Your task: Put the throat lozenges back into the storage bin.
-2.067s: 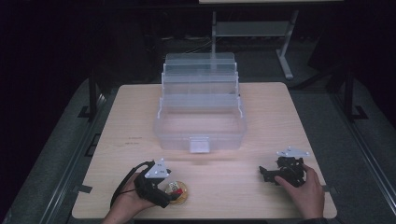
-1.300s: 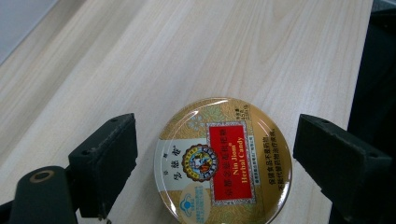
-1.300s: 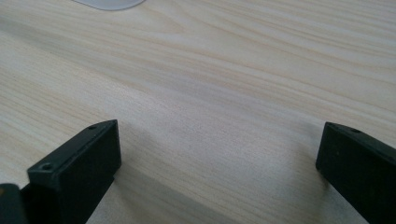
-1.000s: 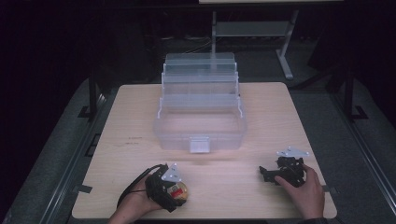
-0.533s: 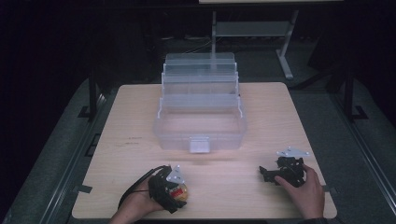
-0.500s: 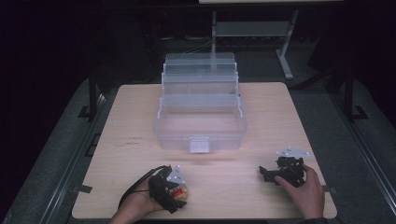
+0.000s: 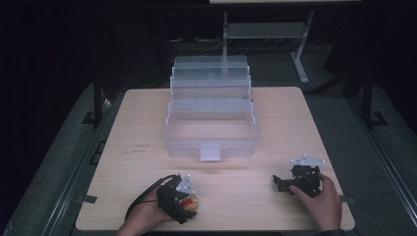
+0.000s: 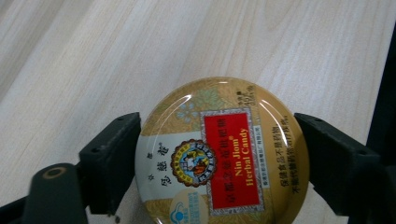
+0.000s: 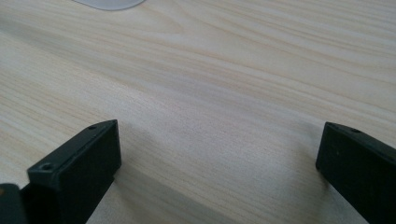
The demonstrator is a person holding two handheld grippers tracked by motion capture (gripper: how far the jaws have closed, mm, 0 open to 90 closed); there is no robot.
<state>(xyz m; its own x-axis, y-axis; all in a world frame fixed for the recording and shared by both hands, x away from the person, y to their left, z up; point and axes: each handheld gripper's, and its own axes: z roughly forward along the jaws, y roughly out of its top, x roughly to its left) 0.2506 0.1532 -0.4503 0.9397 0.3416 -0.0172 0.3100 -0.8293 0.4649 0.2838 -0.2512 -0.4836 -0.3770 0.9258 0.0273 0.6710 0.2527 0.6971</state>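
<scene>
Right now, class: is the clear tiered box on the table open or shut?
Open. The clear tiered box has its trays stepped back in tiers, leaving the bottom compartment uncovered; it looks empty.

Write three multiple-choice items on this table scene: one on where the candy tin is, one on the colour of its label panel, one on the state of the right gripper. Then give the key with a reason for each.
1. Where is the round candy tin?
A. inside the clear plastic box
B. between the jaws of the left gripper
C. beside the right gripper

2. What colour is the panel on the tin's lid that reads "Herbal Candy"?
A. red
B. blue
C. black

3. How does the right gripper stand?
A. shut on the tin
B. shut on nothing
C. open, with bare table between its jaws

Key:
1 B: the left gripper view shows a black jaw against each side of the tin.
2 A: the words stand in gold on a red rectangle.
3 C: the right gripper view shows its jaws wide apart over bare wood of the table, far from the clear plastic box.
</scene>
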